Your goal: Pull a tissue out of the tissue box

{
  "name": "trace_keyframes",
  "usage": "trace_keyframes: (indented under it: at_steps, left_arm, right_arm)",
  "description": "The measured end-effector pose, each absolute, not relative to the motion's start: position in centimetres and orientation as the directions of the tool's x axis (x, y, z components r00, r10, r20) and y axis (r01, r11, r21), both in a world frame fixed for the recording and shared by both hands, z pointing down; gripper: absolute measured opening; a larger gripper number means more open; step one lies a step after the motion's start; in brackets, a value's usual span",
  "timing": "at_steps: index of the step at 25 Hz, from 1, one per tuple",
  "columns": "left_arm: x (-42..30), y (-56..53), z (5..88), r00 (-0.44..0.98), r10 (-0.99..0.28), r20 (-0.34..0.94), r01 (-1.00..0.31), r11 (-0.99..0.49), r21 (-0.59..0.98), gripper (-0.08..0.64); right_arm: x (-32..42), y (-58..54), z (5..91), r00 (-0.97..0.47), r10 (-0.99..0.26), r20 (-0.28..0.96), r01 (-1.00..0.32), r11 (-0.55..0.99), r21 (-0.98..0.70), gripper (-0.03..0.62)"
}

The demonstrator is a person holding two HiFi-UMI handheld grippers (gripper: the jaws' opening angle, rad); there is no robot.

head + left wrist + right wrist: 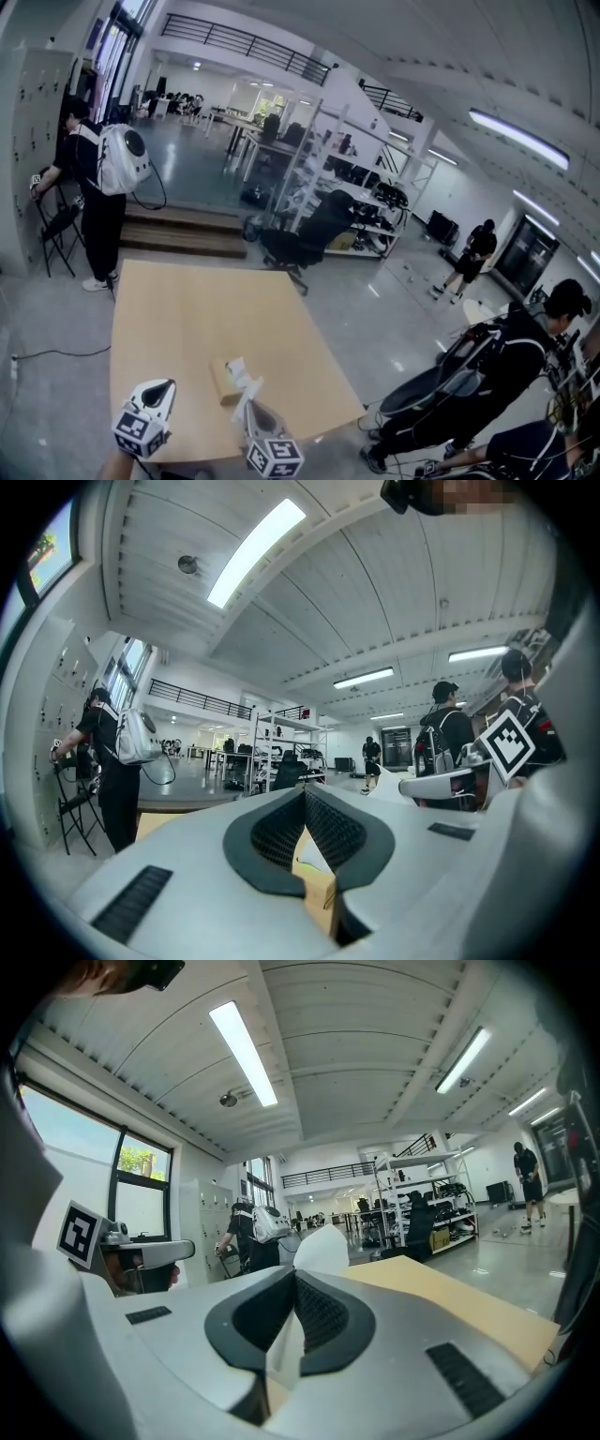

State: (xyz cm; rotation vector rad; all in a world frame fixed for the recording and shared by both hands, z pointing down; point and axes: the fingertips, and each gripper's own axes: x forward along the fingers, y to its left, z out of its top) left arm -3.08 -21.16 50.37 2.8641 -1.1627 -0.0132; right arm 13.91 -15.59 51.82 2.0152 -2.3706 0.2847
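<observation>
Trainee: Where does everything stand?

Trainer: The tissue box (223, 382) sits on the wooden table (187, 309), close to its 6 o'clock edge in the head view. The right gripper (295, 1277), at about 5 o'clock from the box, is clenched on the white tissue (323, 1246), and the sheet's free end pokes up past the jaw tips. I cannot tell whether its lower end has cleared the slot. The left gripper (305, 794), at about 8 o'clock from the box and apart from it, has its jaws pressed together on nothing.

Trainee: So what could go wrong?

Trainer: Nothing pins the box. It looks light, so a pull may drag or tip it along with the sheet, perhaps off that near edge. A sharp tug could tear the thin paper at the pinch and leave part in the slot. The grip seems to be on a narrow fold, so the tissue may slip free. The following sheet might also trail out.

Trainee: And the remedy?

Trainer: Probably a slow, steady pull away from the slot, with the left gripper brought down to hold the box.
</observation>
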Motion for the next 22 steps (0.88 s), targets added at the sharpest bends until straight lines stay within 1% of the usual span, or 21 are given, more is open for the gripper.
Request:
trace_keyframes:
  at_steps: [22]
  left_arm:
    - [-1.9,-21.6,50.9,0.711,-0.703,0.026,-0.703,-0.709,0.054,0.007]
  right_arm:
    - [15.1,-16.2,52.0,-0.180,-0.974,0.136,-0.979,0.164,-0.122,0.002]
